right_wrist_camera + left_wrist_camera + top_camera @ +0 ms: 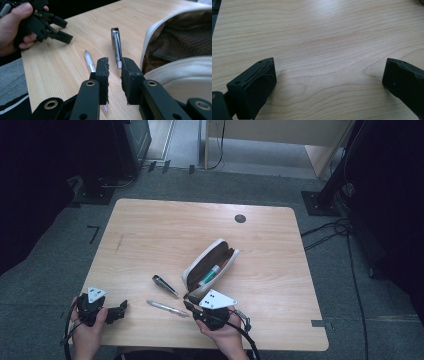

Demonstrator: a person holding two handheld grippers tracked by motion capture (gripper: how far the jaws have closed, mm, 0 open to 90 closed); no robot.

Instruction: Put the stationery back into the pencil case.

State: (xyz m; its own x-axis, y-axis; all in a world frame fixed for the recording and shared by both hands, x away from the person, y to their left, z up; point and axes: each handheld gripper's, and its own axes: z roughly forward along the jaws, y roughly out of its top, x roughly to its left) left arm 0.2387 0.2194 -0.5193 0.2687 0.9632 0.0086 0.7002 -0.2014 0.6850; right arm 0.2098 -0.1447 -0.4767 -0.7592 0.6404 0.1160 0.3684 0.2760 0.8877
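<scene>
A white pencil case [196, 268] with a brown lining lies open in the middle of the table, and a teal pen [209, 275] lies inside it. Left of it lie a dark clip-like object [165, 285] and a silver pen [167, 308]. My right gripper [189, 306] sits at the case's near end. In the right gripper view its jaws [115, 61] stand a narrow gap apart with nothing between them, beside the case [175, 72], the silver pen [89, 61] and the dark object [116, 46]. My left gripper [122, 309] is wide open over bare wood [329, 72].
The wooden table [150, 235] has a round grey grommet [240, 218] near its far edge. Both hands rest at the near edge. Dark stands and cables [330, 227] lie on the grey floor around the table.
</scene>
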